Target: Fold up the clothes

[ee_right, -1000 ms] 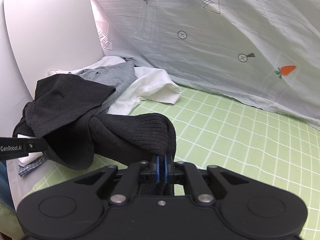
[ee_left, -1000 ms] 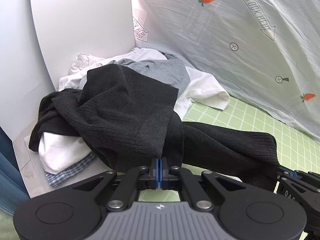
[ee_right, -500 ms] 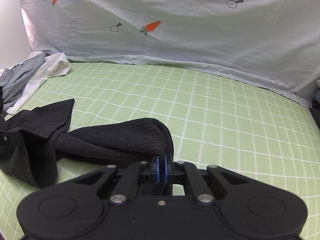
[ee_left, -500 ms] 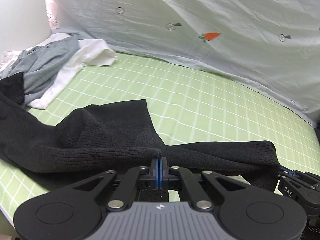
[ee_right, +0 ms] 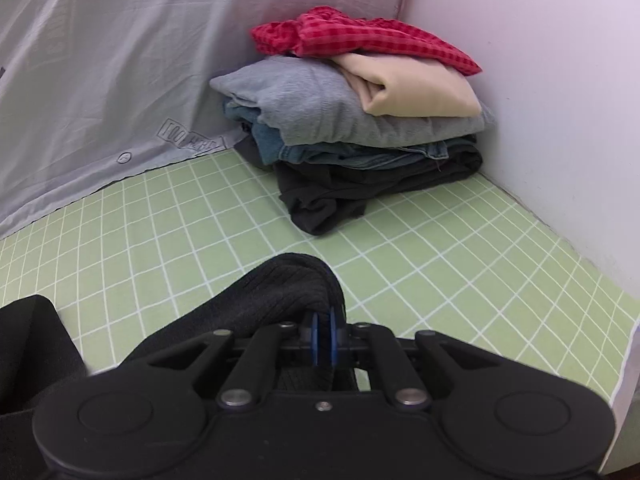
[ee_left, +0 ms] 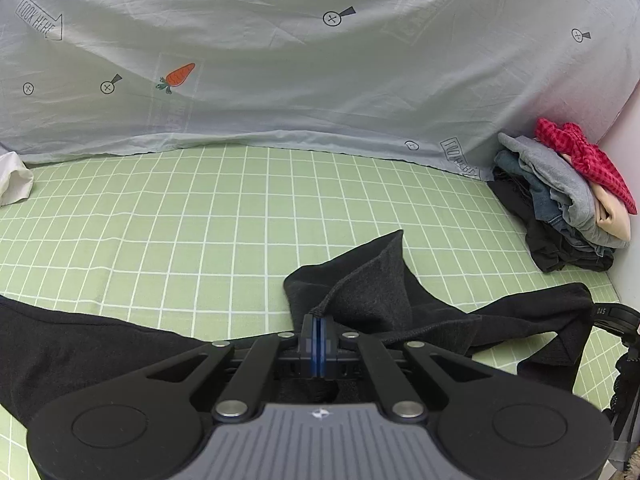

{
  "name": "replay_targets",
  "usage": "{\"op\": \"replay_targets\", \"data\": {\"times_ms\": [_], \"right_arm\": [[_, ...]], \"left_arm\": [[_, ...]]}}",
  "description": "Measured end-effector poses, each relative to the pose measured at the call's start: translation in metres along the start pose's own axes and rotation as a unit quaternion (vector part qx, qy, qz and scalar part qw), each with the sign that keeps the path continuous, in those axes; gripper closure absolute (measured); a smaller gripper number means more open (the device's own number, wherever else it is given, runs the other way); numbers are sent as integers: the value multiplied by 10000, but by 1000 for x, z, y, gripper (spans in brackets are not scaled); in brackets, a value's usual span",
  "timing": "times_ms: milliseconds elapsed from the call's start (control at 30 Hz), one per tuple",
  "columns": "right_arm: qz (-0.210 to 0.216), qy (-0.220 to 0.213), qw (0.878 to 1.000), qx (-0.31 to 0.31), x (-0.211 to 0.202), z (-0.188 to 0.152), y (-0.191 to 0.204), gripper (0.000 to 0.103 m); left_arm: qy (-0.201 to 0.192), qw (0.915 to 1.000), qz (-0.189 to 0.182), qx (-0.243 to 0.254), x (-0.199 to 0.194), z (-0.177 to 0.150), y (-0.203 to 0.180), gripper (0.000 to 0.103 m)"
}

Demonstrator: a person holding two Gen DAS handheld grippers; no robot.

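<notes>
surface: green grid-patterned mat (ee_left: pixel 224 216) | ahead-right of jaws: folded clothes stack (ee_right: pixel 360 128) | at jaws: black knit sweater (ee_left: pixel 372 292) | far left: white garment (ee_left: pixel 14 178)

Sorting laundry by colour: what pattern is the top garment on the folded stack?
Red gingham check, clearest in the right wrist view.

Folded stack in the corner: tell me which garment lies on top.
The red checked garment tops the folded stack; the cream one, the grey one, the denim and the black one all lie beneath it.
</notes>
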State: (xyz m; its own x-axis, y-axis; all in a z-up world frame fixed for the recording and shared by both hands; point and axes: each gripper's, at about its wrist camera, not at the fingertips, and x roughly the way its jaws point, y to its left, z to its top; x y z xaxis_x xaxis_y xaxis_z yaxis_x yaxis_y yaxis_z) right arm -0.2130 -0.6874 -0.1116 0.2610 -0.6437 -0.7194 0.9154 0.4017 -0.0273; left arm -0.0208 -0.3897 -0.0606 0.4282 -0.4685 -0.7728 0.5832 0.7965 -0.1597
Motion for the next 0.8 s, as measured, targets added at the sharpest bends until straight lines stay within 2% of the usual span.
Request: {"op": "replay_targets", "data": {"times_ms": [67, 133, 267, 300, 333, 433, 500, 567, 667, 800], "right_arm": [[-32, 102, 9999, 41, 0, -10, -1, 84], [-40, 221, 9997, 41, -1, -20, 3, 48], [114, 492, 9981, -362, -6, -45, 35, 35], [157, 566, 9970, -509, -8, -51, 46, 26], [256, 594, 9958, -640, -11, -56, 56, 23], [548, 647, 9914, -997, -25, -71, 88, 23], [678, 679, 9882, -1192, -36, -81, 109, 23], [792, 715, 9850, -1354, -47, -92, 128, 23], [923, 799, 9813, -1489, -61, -111, 151, 21], [843, 983, 9818, -1389, -69, -132, 166, 19]], "left_arm": [[88, 9997, 93, -191, 3, 1, 12, 102], [118, 9990, 209, -376, 2, 1, 27, 102], [114, 9965, 499, -659, -4, 2, 60, 102], [113, 9956, 568, -742, -5, 2, 70, 102], [101, 9945, 643, -817, -7, 1, 79, 102], [45, 9901, 840, -1121, -15, 0, 114, 102], [-80, 9855, 1177, -1221, -24, -1, 136, 103], [-220, 9793, 1501, -1343, -35, -1, 168, 103], [-230, 9724, 1693, -1588, -46, 1, 219, 103], [15, 9789, 1584, -1292, -47, -2, 250, 103]]}}
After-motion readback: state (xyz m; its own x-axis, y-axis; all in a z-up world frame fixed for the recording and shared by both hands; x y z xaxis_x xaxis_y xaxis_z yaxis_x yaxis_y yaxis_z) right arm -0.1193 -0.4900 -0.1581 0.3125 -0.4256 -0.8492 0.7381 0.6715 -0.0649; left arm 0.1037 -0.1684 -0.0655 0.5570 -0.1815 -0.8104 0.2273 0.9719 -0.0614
